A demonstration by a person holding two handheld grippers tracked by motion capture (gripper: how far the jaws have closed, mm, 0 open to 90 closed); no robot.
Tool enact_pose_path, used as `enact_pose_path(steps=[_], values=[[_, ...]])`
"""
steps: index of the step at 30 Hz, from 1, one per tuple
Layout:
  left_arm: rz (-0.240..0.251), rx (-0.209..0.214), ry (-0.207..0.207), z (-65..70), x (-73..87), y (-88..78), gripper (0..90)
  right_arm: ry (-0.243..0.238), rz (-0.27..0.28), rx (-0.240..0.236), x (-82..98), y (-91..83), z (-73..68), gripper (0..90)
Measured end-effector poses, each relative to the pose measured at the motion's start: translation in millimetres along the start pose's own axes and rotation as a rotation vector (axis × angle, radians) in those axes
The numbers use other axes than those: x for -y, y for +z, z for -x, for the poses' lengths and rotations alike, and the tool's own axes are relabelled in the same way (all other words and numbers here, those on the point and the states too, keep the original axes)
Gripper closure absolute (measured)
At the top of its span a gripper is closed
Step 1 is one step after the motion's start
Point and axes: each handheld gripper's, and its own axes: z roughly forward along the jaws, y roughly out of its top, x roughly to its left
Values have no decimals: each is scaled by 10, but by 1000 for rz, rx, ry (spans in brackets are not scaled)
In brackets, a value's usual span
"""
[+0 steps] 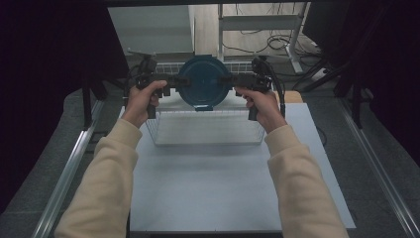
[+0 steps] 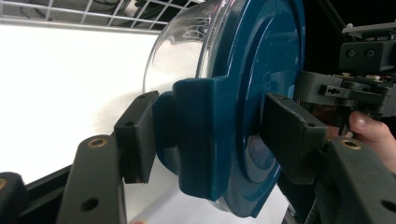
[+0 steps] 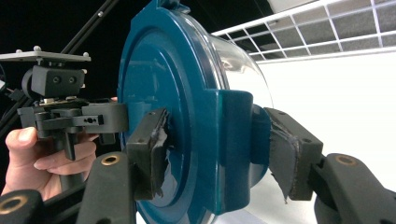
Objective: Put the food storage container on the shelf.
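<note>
A round container with a dark teal lid (image 1: 204, 82) and a clear bowl (image 2: 182, 46) is held up on its edge above the wire basket (image 1: 205, 141), lid facing the person. My left gripper (image 1: 173, 83) is shut on the lid's left side tab (image 2: 196, 130), one pad on each face. My right gripper (image 1: 234, 82) is shut on the opposite tab (image 3: 233, 140). The left gripper view has its jaws (image 2: 215, 135) clamping the lid (image 2: 261, 70). In the right gripper view the gripper (image 3: 219, 154) pinches the lid (image 3: 163, 70), and its pads (image 3: 156, 149) look frayed.
The wire basket stands at the far side of a white table (image 1: 208, 188), and its grid (image 3: 327, 28) runs behind the container. Metal rails (image 1: 69, 168) run along both sides. Desk legs and cables (image 1: 277, 42) lie beyond the table.
</note>
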Motion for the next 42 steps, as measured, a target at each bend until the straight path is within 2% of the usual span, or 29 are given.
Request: enact_pose_path(steps=[3,9,10,11,15,16,18,22,26,27,28,31,32,33,34,35,36,37,38,40,42], values=[[4,-3,-3,-12,-20,8,396,13,5,0,-4,17,17,425],[-3,13,-64,-100,-77,90,385,110,2,0,-80,90,127,417],[-3,13,-64,-100,-77,90,382,110,2,0,-80,90,127,417],[-4,22,-78,-139,-86,117,379,142,6,5,-91,107,155,415],[-4,47,-113,-214,-96,174,369,206,22,19,-94,139,220,410],[-4,47,-113,-214,-96,174,365,206,22,19,-94,139,220,410],[1,66,-137,-279,-94,209,361,253,31,28,-95,170,268,407],[15,67,-153,-318,-86,240,345,266,22,43,-84,212,292,372],[25,57,-134,-305,-80,247,327,238,33,50,-60,220,276,345],[40,12,-104,-255,-70,244,301,216,37,65,-49,221,240,284],[42,-14,-90,-225,-64,236,272,203,41,72,-44,219,214,256],[60,-22,-70,-148,-40,165,224,146,37,103,-19,170,127,198],[60,-22,-70,-148,-40,165,214,146,37,103,-19,170,127,198],[76,-49,-50,-106,-23,122,214,121,46,101,6,138,93,183],[82,-106,-2,-50,7,65,206,85,50,129,66,65,18,139],[86,-127,16,-26,28,35,203,67,43,142,85,43,1,133],[86,-127,16,-26,28,35,197,67,43,142,85,43,1,133],[92,-143,30,-3,54,7,193,29,36,168,126,-16,-36,132],[107,-148,51,39,122,-50,193,10,35,175,141,-47,-52,132],[101,-140,77,72,194,-95,193,-32,32,183,167,-104,-80,132],[94,-150,116,105,266,-134,206,-67,27,189,195,-163,-100,134]])
